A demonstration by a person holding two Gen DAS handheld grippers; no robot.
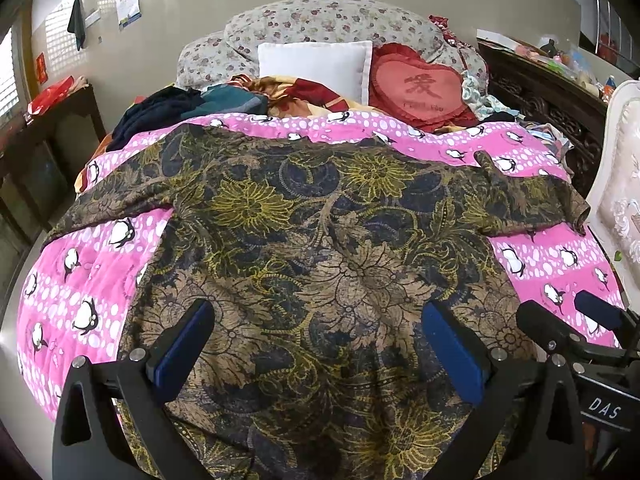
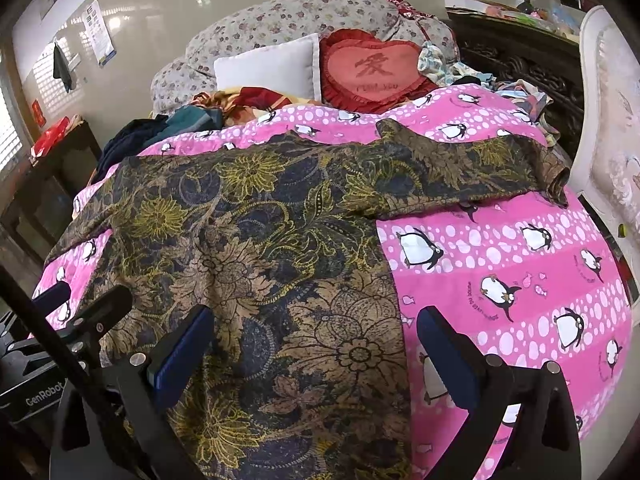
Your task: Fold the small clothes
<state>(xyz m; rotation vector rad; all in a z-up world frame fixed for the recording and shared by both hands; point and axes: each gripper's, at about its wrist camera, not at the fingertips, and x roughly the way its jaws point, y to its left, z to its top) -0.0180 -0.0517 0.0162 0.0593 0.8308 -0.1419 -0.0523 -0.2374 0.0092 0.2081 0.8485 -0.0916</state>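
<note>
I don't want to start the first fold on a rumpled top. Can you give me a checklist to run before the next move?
1. Floral top spread flat on the penguin quilt: ok, body lies open with only light wrinkles.
2. Left sleeve laid out: ok, extended sideways.
3. Right sleeve laid out: not ok, its cuff end is curled up.
4. Left gripper open and free: ok, jaws wide apart, nothing between them.
5. Right gripper open and free: ok, jaws wide apart over the top's right edge.
6. Near hem straight: cannot tell, it is hidden below both views.
</note>
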